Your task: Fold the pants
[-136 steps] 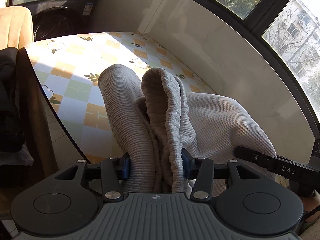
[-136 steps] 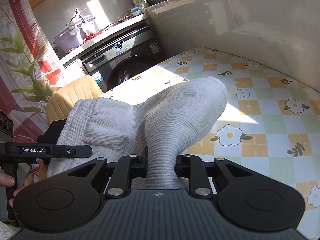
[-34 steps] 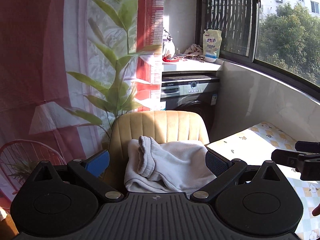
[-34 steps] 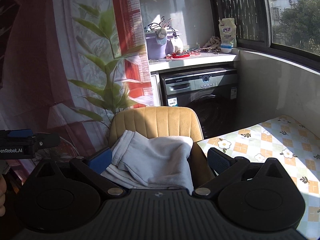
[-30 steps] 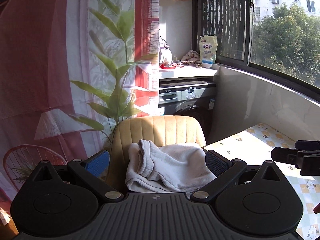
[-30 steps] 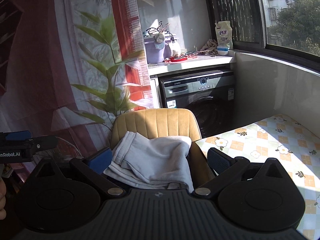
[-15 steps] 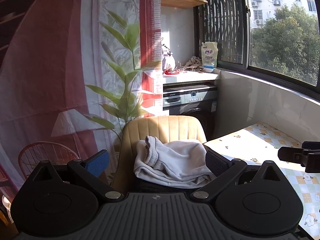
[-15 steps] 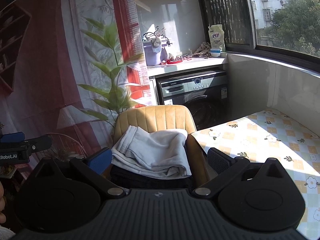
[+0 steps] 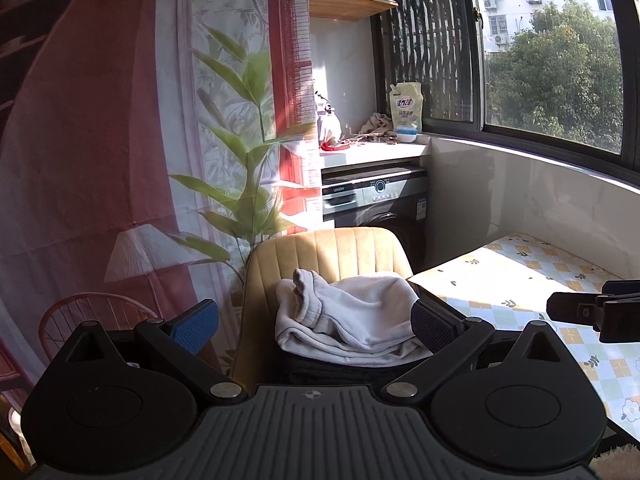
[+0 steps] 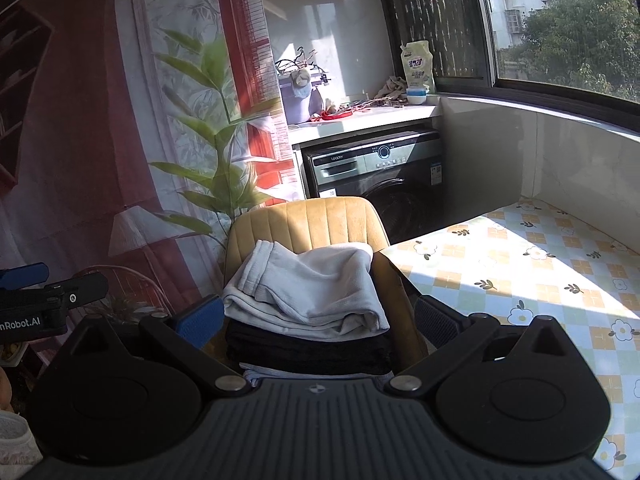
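Folded light grey pants (image 9: 352, 320) (image 10: 308, 288) lie on top of a stack of dark folded clothes (image 10: 308, 348) on the seat of a yellow chair (image 9: 332, 250) (image 10: 308, 220). My left gripper (image 9: 314, 322) is open and empty, held back from the stack. The right gripper (image 10: 318, 318) is open and empty too, a little above and short of the pile. In the left wrist view the right gripper (image 9: 592, 312) shows at the right edge over the table. The right wrist view has the left gripper (image 10: 36, 300) at its left edge.
A table with a flowered checked cloth (image 9: 560, 280) (image 10: 540, 276) stands right of the chair. Behind are a washing machine (image 9: 376, 200) (image 10: 380, 176), a counter with a detergent pouch (image 10: 418, 66), a printed curtain (image 9: 120, 140) and a wicker chair (image 9: 92, 316).
Both grippers, once shut on the grey pants over the table, have let go and stand open. Over the last second they have drawn back and risen from the stack on the chair.
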Demonstrator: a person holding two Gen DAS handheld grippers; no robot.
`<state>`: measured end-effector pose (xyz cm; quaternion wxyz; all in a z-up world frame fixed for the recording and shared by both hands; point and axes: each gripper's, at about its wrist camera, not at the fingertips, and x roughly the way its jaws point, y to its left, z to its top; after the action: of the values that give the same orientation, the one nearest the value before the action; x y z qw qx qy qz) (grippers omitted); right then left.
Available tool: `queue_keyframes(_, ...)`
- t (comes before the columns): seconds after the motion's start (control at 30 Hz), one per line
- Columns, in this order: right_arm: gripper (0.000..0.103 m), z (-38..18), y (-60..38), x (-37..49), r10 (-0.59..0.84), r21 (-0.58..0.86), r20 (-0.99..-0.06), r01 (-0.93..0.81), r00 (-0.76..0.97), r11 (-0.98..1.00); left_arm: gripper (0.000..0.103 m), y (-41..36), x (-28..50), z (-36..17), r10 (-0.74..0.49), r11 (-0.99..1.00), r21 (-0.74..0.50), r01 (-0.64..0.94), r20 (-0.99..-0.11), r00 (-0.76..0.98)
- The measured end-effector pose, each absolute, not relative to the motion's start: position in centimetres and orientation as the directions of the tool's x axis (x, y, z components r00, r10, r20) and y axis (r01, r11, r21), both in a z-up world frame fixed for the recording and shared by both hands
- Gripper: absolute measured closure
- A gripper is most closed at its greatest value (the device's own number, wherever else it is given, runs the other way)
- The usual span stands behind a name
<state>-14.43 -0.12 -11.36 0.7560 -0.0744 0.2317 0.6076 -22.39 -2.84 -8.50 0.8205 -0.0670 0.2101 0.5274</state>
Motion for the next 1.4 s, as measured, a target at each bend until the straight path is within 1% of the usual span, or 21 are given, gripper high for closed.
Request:
queue_keyframes(0.33, 0.0, -11.1, -1.1, -14.5, 0.879, 0.142, -0.438, -0.95, 0.19, 0.277, 0.0, -2.6, -22.4, -8.9, 0.822, 0.46, 0.067, -0.886, -0.409, 0.396)
queue_keyframes(0.87, 0.0, -10.8, -1.3, -14.3, 0.884, 0.142, -0.432, -0.955, 0.178, 0.262, 0.0, -2.6, -22.5, -8.8, 0.832, 0.442, 0.067, -0.895, -0.403, 0.381)
queue_keyframes(1.17, 0.0, -11.0, -1.3, -14.2, 0.879, 0.141, -0.442, -0.954, 0.179, 0.265, 0.0, -2.8, -22.3, -8.8, 0.831, 0.435, 0.069, -0.898, -0.415, 0.371)
queue_keyframes(1.4, 0.0, -11.1, -1.4, -13.9, 0.873, 0.141, -0.451, -0.951, 0.184, 0.274, 0.0, -2.8, -22.2, -9.1, 0.818, 0.437, 0.059, -0.898, -0.44, 0.369)
